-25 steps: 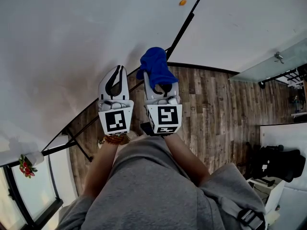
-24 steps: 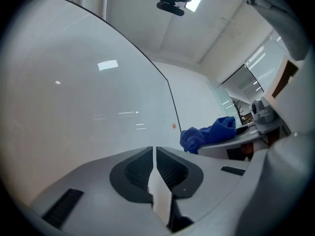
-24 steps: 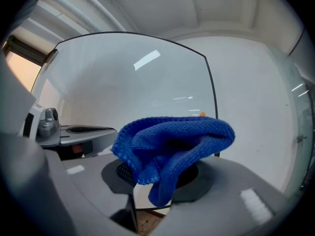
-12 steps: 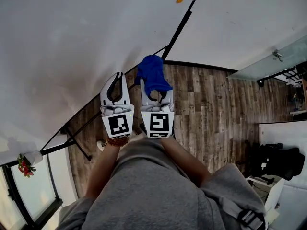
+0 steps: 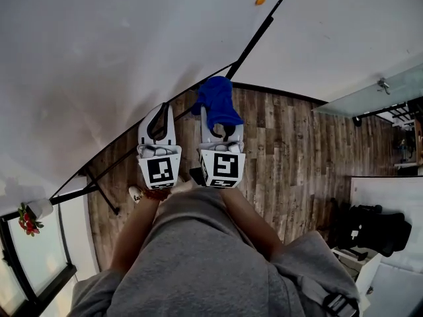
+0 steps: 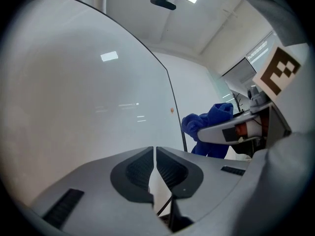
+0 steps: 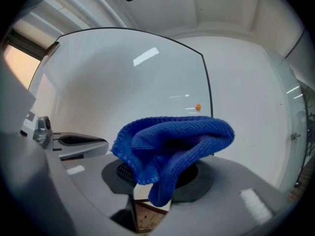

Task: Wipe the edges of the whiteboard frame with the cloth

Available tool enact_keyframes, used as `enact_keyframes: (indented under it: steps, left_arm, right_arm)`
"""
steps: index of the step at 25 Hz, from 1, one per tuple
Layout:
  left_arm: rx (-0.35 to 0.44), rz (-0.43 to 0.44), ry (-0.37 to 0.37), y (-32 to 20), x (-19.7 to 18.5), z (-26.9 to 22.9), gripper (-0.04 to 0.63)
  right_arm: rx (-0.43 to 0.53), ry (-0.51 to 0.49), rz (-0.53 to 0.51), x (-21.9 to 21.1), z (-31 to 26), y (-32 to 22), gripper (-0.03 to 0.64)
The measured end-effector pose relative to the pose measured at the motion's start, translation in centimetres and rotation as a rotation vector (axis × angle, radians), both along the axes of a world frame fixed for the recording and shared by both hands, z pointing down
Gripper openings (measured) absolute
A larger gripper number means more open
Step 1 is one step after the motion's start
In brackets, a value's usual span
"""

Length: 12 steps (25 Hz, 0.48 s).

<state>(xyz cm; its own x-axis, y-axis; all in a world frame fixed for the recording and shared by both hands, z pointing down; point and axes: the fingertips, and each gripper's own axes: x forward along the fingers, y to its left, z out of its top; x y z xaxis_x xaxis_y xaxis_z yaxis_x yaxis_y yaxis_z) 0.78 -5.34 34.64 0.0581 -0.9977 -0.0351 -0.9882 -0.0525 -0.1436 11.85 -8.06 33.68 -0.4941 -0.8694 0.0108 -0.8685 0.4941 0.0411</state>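
A white whiteboard (image 5: 99,65) fills the far left of the room, its thin black frame (image 5: 251,41) running down in a diagonal toward a person in a grey sweatshirt (image 5: 198,256). The person stands over a wood-plank floor (image 5: 291,150) with a gripper in each hand. A plain white wall (image 5: 344,32) lies far right, a glass panel (image 5: 370,94) and a dark bag or chair (image 5: 373,230) sit off to the right, and a small plant with red flowers (image 5: 26,220) is at the near left. The right gripper (image 5: 218,121) points at the frame where it appears to turn a corner. Its jaws are clamped on a bunched blue cloth (image 5: 216,101), which is carried out front so the fabric, rather than the plastic, would meet the edge. No view settles whether the cloth touches the frame yet. The left gripper (image 5: 158,114) hangs just beside it on the left, jaws drawn together on nothing, seemingly kept out of the way while the other does the wiping. The board's surface looks glossy, catching ceiling-light reflections in the left gripper view. A small orange dot (image 5: 260,0) sits on the board just left of the frame's far stretch.
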Motion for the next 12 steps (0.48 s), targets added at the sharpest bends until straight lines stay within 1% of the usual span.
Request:
enact_keyframes:
  steps: [2, 5, 9, 12]
  left_arm:
    - [-0.005, 0.008, 0.007, 0.0, -0.1, 0.1, 0.025]
    - [-0.011, 0.018, 0.015, 0.4, -0.6, 0.1, 0.025]
    - [-0.043, 0.048, 0.027, 0.8, -1.3, 0.0, 0.025]
    - [-0.045, 0.089, 0.028, 1.5, -2.1, -0.2, 0.025]
  right_arm:
    - [-0.021, -0.012, 0.03, 0.8, 0.1, -0.3, 0.156]
    - [-0.037, -0.002, 0.054, 1.1, 0.3, -0.2, 0.156]
    - [-0.034, 0.007, 0.059, -0.1, -0.1, 0.4, 0.155]
    - [-0.032, 0.007, 0.074, -1.6, -0.3, 1.4, 0.155]
